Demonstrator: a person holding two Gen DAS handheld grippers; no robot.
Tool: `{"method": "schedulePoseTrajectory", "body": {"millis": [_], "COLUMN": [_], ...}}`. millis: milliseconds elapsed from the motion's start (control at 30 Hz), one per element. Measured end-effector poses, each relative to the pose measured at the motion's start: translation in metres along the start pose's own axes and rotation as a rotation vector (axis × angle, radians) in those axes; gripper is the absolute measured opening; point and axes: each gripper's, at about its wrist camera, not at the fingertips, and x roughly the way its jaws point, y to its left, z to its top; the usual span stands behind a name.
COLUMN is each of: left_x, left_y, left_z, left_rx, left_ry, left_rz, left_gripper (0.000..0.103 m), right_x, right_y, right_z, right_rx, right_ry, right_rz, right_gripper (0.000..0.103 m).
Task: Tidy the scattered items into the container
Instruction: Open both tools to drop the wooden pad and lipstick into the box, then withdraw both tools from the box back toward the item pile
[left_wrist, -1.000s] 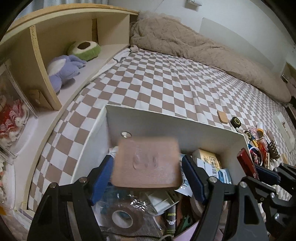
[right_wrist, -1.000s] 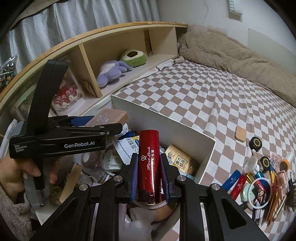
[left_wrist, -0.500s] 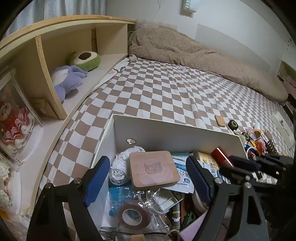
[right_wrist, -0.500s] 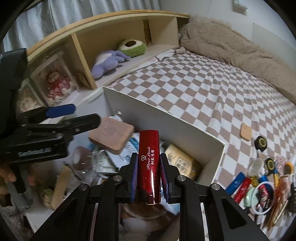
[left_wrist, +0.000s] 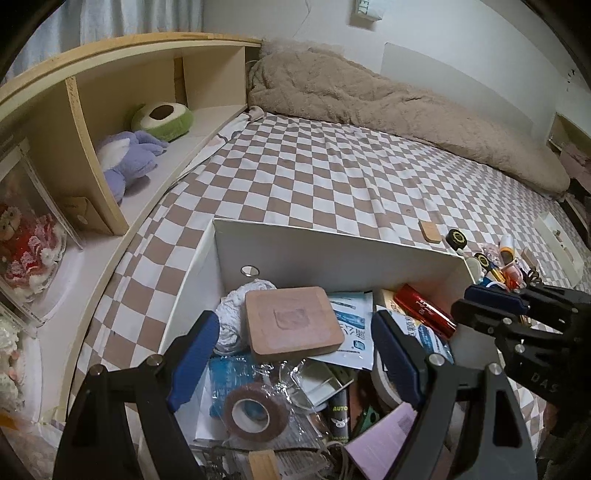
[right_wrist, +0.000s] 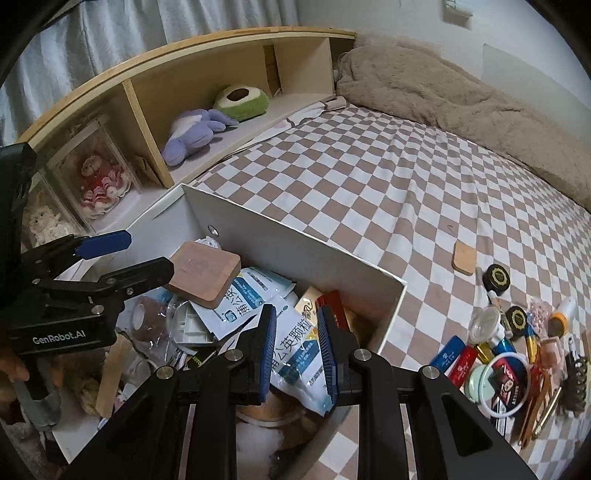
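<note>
Both tongs hang over the white box (left_wrist: 332, 254).
Left tongs (left_wrist: 291, 354) are wide, holding nothing; right tongs (right_wrist: 297, 341) are narrow, holding nothing. Red tube (left_wrist: 424, 308) lies inside, right of the brown block (left_wrist: 291, 325).

Matt wooden block (left_wrist: 291, 323) on glossy paper sachets (right_wrist: 243, 302); glossy red metallic tube (left_wrist: 424, 308); smooth white box (left_wrist: 332, 254); checked cloth bedsheet (left_wrist: 332, 177); fuzzy beige blanket (right_wrist: 461, 96).
</note>
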Motion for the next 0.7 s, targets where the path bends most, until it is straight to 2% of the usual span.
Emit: {"method": "schedulePoseTrajectory", "body": {"millis": [200, 300, 500, 600, 667, 700], "left_x": [-0.013, -0.018, -0.022, -0.025, -0.027, -0.028], "left_y": [-0.002, -0.003, -0.006, -0.008, -0.009, -0.01], "left_z": [-0.001, -0.002, -0.007, -0.01, -0.012, -0.013], "left_rx": [0.003, -0.005, -0.014, -0.017, -0.015, -0.012], "left_ry": [-0.011, -0.017, -0.01, -0.004, -0.004, -0.004], "left_rz": [0.014, 0.026, 0.031, 0.034, 0.037, 0.041], "left_gripper": [0.085, 0.096, 0.102, 0.103, 0.103, 0.103], "right_x": [-0.008, -0.013, -0.019, -0.023, -0.026, -0.028], "right_y": [-0.002, -0.005, -0.011, -0.013, -0.015, -0.015], "right_z": [-0.005, -0.007, -0.013, -0.015, -0.017, -0.018], "right_rx": [0.015, 0.024, 0.054, 0.065, 0.067, 0.066], "right_ry": [-0.006, -0.012, -0.022, -0.022, -0.02, -0.023], "right_rz": [0.014, 0.022, 0.041, 0.024, 0.009, 0.001], "right_gripper": [0.023, 0.023, 0.023, 0.023, 0.03, 0.063]}}
